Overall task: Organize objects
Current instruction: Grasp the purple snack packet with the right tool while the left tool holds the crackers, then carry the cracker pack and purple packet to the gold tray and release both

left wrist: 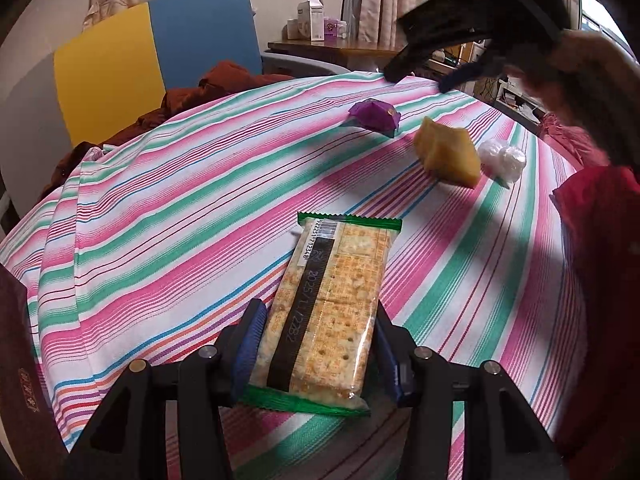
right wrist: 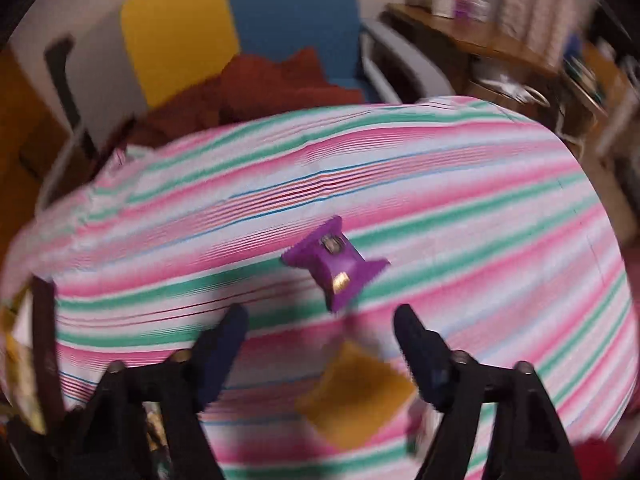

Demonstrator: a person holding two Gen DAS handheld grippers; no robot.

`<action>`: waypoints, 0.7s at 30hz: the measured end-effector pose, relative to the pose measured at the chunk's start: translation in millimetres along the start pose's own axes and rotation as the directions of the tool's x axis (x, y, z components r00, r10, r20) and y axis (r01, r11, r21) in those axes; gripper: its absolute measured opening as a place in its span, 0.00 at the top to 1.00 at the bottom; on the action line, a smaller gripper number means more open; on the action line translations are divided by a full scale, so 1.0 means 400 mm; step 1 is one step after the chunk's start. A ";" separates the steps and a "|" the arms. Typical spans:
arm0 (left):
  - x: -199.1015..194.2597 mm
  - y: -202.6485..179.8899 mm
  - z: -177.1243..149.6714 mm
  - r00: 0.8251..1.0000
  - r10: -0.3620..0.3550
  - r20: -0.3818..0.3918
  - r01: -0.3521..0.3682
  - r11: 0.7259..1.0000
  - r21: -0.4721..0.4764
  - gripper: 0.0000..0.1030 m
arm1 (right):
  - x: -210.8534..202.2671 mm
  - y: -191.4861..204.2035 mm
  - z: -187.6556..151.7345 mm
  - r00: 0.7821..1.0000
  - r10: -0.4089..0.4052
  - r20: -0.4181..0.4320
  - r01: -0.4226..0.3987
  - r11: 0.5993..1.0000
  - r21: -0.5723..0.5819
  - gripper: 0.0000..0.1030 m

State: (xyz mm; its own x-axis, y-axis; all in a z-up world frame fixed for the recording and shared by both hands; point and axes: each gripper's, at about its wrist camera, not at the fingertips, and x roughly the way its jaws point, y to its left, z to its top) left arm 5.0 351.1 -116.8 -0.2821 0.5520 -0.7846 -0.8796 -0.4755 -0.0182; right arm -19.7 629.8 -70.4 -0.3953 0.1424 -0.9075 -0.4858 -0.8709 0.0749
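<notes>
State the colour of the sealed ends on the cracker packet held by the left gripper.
Green, on the clear rectangular cracker packet in the left gripper; the left wrist view shows it best.

The black left gripper with blue-padded fingers (left wrist: 316, 344) is clamped on a clear, green-edged cracker packet (left wrist: 326, 308). The matching right gripper (right wrist: 322, 320) hangs above the table, jaws spread apart.

Cracker pack (left wrist: 326, 312) with a barcode and the numbers 522251772348 beside it, a dark strip with a date — 2025/11/22B2, other print too blurry
</notes>
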 end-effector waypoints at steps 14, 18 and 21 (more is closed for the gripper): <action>0.006 0.003 0.001 1.000 -0.008 0.007 0.008 1.000 -0.008 0.50 | 0.147 0.050 0.025 0.986 -0.134 -0.098 0.114 0.977 -0.181 0.56; 0.001 0.008 0.003 1.000 -0.014 0.007 0.014 1.000 -0.023 0.52 | 0.114 0.098 -0.042 0.994 -0.034 -0.108 0.016 0.987 -0.159 0.56; -0.012 0.017 0.003 1.000 -0.025 0.007 0.025 0.997 -0.071 0.52 | 0.093 0.141 -0.081 0.994 0.020 -0.107 -0.037 0.987 -0.157 0.56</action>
State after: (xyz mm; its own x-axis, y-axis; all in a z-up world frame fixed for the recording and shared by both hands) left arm -0.1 346.0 -112.4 -0.2631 0.5682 -0.7797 -0.8568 -0.5090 -0.0818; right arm -36.6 570.8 -113.6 -0.3191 0.0732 -0.9449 -0.3427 -0.9385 0.0430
